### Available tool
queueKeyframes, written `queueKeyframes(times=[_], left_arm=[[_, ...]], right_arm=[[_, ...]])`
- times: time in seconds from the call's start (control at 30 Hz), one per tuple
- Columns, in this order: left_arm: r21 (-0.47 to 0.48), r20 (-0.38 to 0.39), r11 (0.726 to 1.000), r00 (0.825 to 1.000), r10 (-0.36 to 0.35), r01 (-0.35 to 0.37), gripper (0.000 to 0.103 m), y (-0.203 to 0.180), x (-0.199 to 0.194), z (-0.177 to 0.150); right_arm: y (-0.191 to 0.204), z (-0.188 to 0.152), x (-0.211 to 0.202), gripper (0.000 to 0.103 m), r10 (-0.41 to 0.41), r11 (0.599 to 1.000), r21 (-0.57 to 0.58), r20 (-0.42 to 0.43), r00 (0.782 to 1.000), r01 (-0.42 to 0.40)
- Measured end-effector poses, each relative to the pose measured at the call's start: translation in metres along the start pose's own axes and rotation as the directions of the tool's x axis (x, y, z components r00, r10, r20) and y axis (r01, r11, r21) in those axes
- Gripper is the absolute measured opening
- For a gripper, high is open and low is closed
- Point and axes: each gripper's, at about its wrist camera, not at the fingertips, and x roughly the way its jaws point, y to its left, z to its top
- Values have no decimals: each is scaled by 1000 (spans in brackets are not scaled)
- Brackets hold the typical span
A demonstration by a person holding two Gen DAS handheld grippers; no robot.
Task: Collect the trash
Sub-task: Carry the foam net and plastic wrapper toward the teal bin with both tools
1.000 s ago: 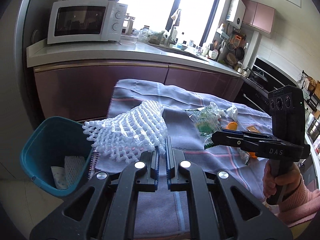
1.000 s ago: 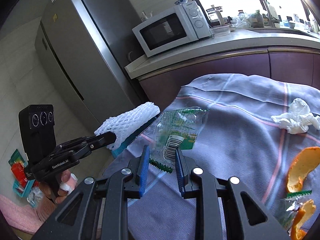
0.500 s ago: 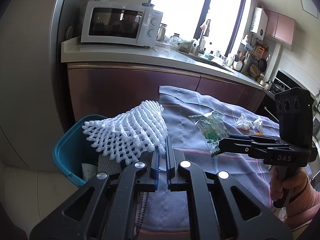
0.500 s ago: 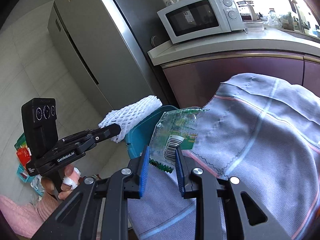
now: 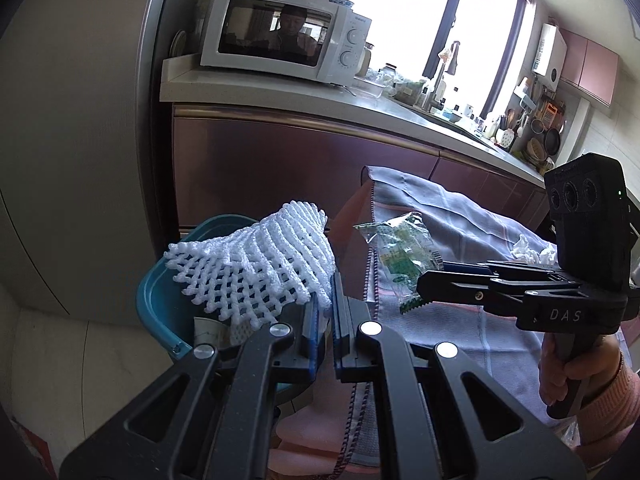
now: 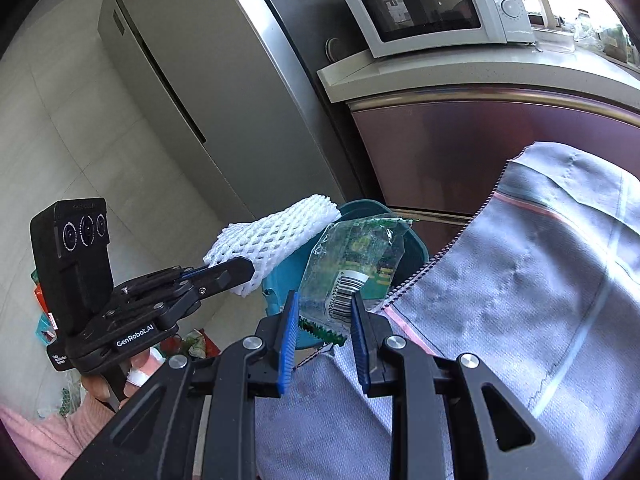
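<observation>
My left gripper (image 5: 327, 300) is shut on a white foam fruit net (image 5: 256, 268) and holds it over the teal trash bin (image 5: 154, 300). The net (image 6: 276, 236) and left gripper (image 6: 224, 274) also show in the right wrist view. My right gripper (image 6: 325, 320) is shut on a clear green snack wrapper (image 6: 354, 268) with a barcode, held at the table's left edge above the bin (image 6: 414, 248). The right gripper (image 5: 428, 284) and wrapper (image 5: 400, 256) show in the left wrist view too.
A grey striped cloth (image 6: 520, 300) covers the table. A crumpled white tissue (image 5: 528, 250) lies on it at the right. Maroon cabinets (image 5: 280, 160) with a microwave (image 5: 280, 36) stand behind. A steel fridge (image 6: 192, 80) is at the left. The bin holds some trash (image 5: 208, 334).
Both grippers have moved left from over the table toward the bin, each carrying its piece of trash. The net now hangs over the bin and the wrapper is at the table's edge.
</observation>
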Motion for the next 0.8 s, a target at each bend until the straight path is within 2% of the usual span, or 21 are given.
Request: queueKeyframes(times=[0.37,0.8], left_arm=[[-11,-52,999,997,50,-50,6,21,30,-2],[-28,-125,997,990,70,-74,6,38,72,-9]], right_arm=[[1,19,59,23,-7,1000,2,-94,996,7],[-5,22,107,24,-63,998,6,-191,979,65]])
